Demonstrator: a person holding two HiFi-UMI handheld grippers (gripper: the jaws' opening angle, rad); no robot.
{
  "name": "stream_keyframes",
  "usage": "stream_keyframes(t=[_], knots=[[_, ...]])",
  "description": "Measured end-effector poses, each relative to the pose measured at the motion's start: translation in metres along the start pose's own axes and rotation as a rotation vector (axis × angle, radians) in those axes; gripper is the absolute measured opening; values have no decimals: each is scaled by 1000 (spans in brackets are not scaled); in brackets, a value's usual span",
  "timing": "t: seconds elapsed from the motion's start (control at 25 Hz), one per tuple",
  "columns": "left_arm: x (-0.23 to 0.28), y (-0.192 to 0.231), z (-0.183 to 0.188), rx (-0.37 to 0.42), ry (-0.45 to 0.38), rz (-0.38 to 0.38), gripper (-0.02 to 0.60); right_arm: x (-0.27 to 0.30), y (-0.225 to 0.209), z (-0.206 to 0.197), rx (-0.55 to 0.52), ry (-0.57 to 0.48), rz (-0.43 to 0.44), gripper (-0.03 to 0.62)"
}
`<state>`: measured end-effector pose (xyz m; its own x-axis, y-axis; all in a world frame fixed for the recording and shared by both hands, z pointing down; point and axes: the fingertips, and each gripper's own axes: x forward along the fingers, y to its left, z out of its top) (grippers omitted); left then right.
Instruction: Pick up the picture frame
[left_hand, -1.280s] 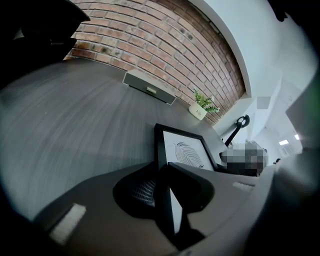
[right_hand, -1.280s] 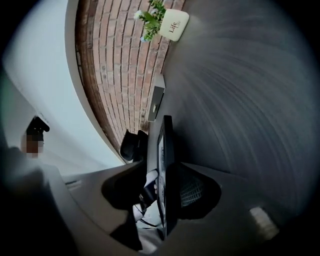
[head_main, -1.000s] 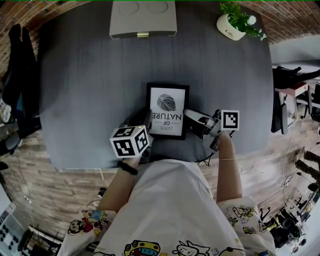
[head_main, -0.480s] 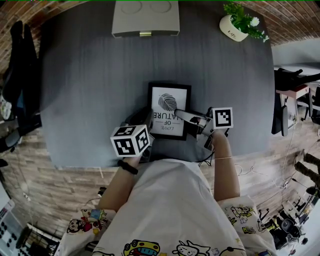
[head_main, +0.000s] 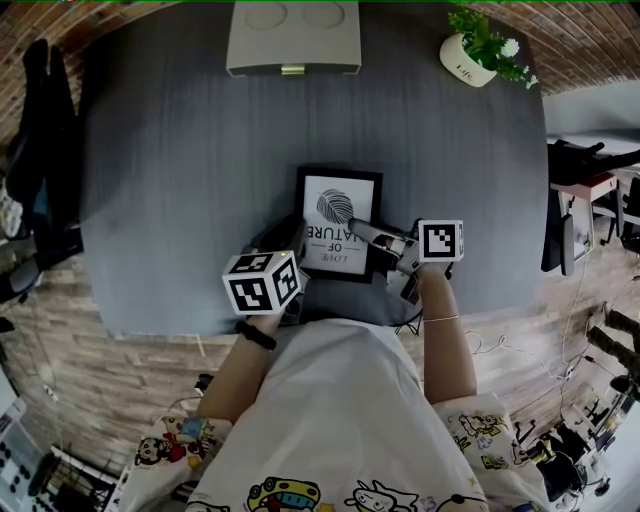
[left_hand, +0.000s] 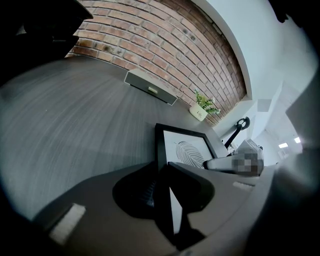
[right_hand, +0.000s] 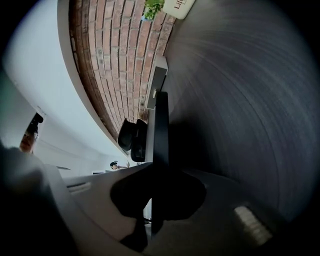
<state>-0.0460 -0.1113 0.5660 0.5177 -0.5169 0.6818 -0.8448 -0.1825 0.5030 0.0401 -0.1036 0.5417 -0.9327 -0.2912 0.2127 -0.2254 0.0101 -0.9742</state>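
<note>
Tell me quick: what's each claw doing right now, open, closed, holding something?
Left claw: closed on the left edge of the picture frame.
Right claw: has just been closing, and now clamps the picture frame's right edge.

Clamping black picture frame (left_hand: 186, 150) by near edge with left tool (left_hand: 166, 192), jaws pressed on border. Leaf print on white inside. Beyond, on dark worktop (left_hand: 75, 130): grey box (left_hand: 150, 89), potted plant (left_hand: 202, 107) by brick wall (left_hand: 165, 45).
</note>
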Motion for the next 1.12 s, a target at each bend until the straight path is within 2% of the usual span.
stream_keyframes(t=[0.36,0.68,0.88,1.12], knots=[[-2,1,3,-23,-30,-17,95,1,10,0,-15,-20,26,14],[-20,3,27,-26,-110,-22,107,-6,22,6,-65,-68,-6,14],[-33,0,43,3,-163,-22,107,-15,33,12,-103,-110,-13,14],[-50,-11,55,56,-213,-33,109,-26,52,18,-203,-154,-34,14]])
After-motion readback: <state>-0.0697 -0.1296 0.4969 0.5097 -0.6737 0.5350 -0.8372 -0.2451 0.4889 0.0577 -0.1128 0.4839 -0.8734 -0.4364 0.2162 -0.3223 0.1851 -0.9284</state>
